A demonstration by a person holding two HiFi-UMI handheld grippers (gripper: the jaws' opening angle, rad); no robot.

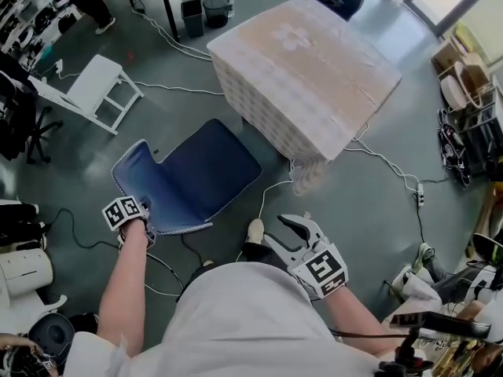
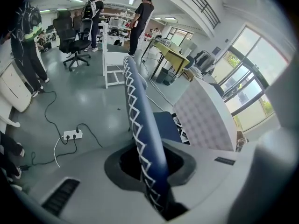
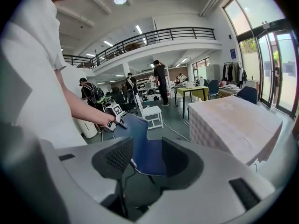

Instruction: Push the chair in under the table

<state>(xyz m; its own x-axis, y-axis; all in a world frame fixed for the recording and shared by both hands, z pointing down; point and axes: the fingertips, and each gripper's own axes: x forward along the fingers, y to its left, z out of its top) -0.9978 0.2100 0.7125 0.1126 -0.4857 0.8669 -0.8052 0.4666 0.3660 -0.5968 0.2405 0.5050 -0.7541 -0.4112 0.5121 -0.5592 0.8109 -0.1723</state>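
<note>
A dark blue chair (image 1: 196, 171) with white zigzag stitching along its edge stands on the grey floor. Its seat faces the table (image 1: 306, 69), which is draped in a pale patterned cloth, and the chair sits a little apart from the table's near corner. My left gripper (image 1: 146, 225) is shut on the top edge of the backrest (image 2: 140, 125), which runs between its jaws. In the right gripper view the left gripper (image 3: 114, 118) shows on the backrest's top corner. My right gripper (image 1: 292, 225) hangs open near my waist, and the chair (image 3: 145, 148) shows through its gap at a distance.
A white step stool (image 1: 98, 89) stands left of the chair. Cables cross the floor, with a power strip (image 2: 72, 134) on the left. Black bins (image 1: 204, 10) sit beyond the table, a black office chair (image 2: 72, 36) and standing people further back, and clutter (image 1: 464, 132) at right.
</note>
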